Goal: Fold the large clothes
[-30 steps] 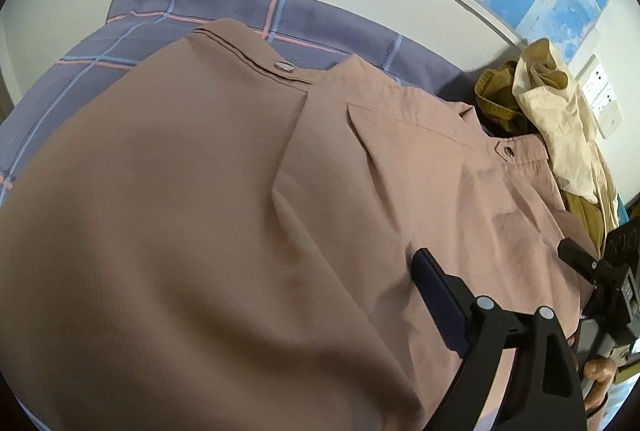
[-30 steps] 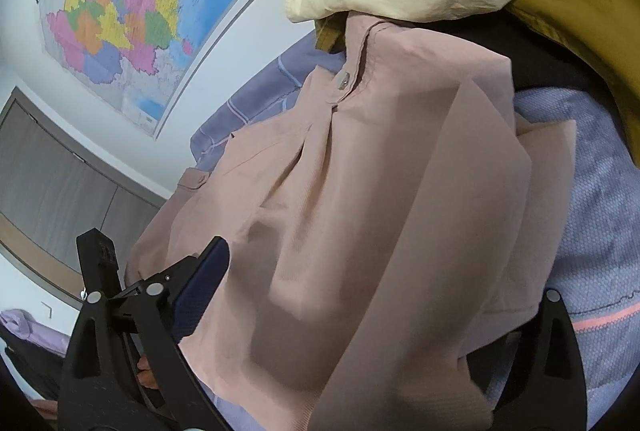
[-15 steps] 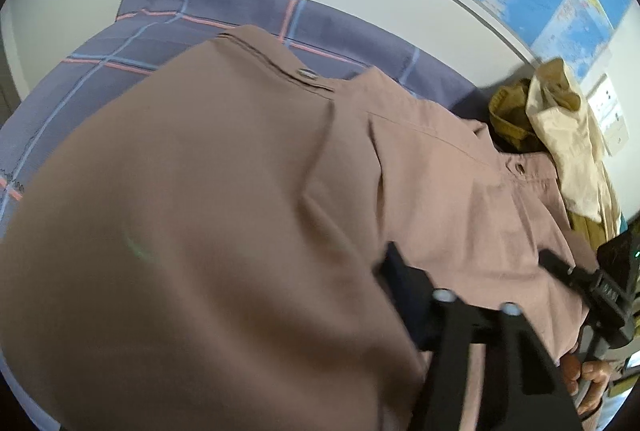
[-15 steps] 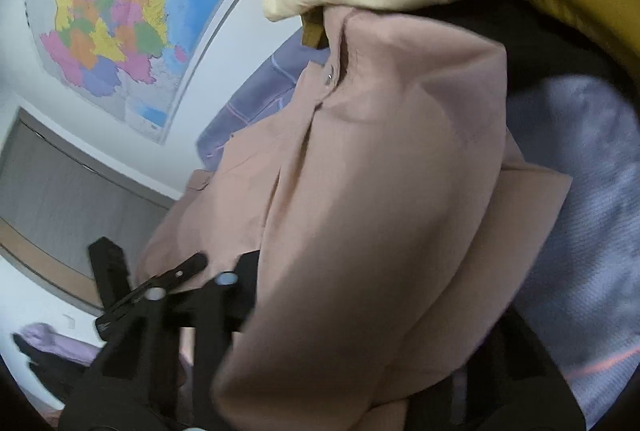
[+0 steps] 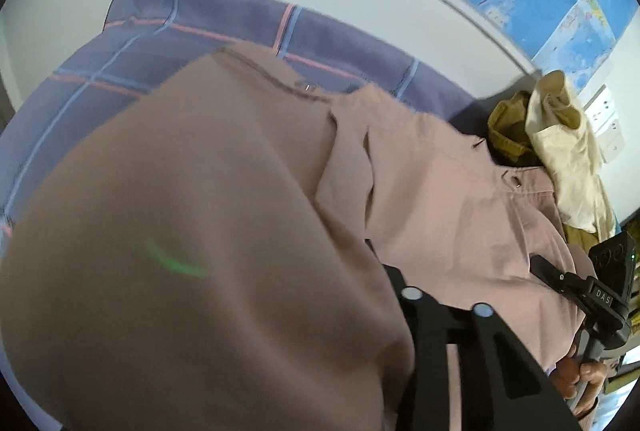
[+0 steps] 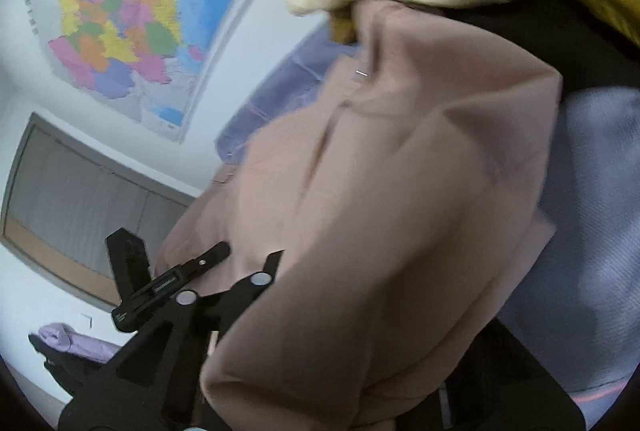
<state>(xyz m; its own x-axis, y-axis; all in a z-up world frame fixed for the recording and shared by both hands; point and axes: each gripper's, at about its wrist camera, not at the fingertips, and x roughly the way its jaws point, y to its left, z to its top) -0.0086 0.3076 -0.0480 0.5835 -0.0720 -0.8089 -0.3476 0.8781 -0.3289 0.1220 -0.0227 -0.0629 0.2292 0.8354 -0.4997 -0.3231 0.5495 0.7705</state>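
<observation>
Both grippers — left gripper (image 5: 384,319), right gripper (image 6: 320,311) — fingers closing on the pink garment's (image 5: 440,199) near hem; pinch fully, then lift evenly over the plaid bed (image 5: 224,27).

Readable text: one marking only

The letters "DAS" stand in white on the black body of the right gripper (image 5: 600,295); print on the wall map (image 6: 112,19) is too blurred to read.

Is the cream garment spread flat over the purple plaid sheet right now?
No. The cream garment sits bunched on a mustard one by the wall; the pink garment covers the plaid sheet.
</observation>
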